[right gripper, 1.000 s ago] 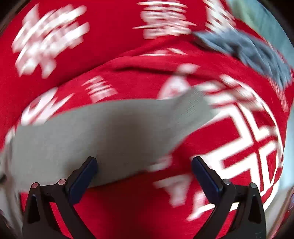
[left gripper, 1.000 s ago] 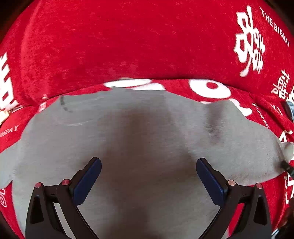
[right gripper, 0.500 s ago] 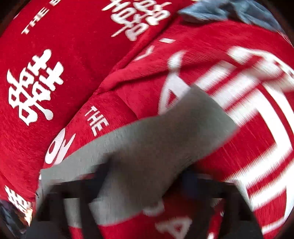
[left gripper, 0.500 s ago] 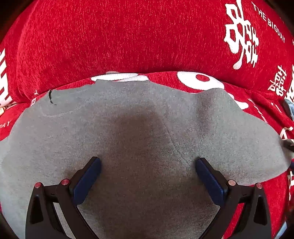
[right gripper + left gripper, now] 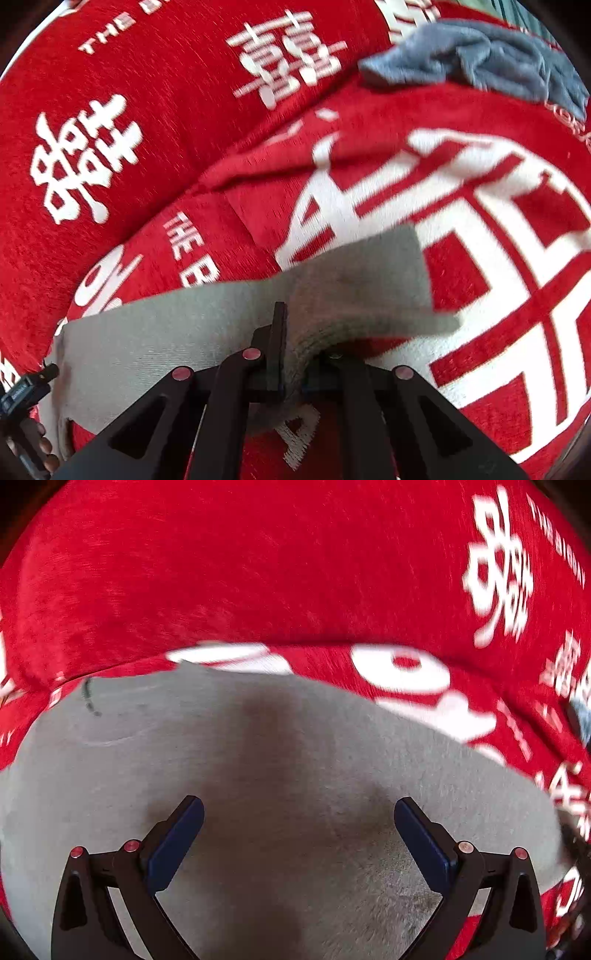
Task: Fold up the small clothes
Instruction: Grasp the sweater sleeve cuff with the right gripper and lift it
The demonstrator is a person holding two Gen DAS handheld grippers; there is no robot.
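A small grey garment (image 5: 295, 775) lies spread on a red cover with white print. My left gripper (image 5: 298, 812) is open just above its middle, fingers wide apart, holding nothing. In the right wrist view the same grey garment (image 5: 354, 280) has its right end bunched and lifted. My right gripper (image 5: 291, 332) is shut on that end, and the cloth folds up between the jaws.
The red cover (image 5: 498, 229) with white characters spans a sofa seat and backrest (image 5: 258, 561). A crumpled blue-grey garment (image 5: 480, 62) lies at the far right. The left gripper's tip (image 5: 26, 384) shows at the left edge.
My right gripper has closed on the garment's right end and raised it a little. My left gripper stays open over the garment, which has shifted slightly.
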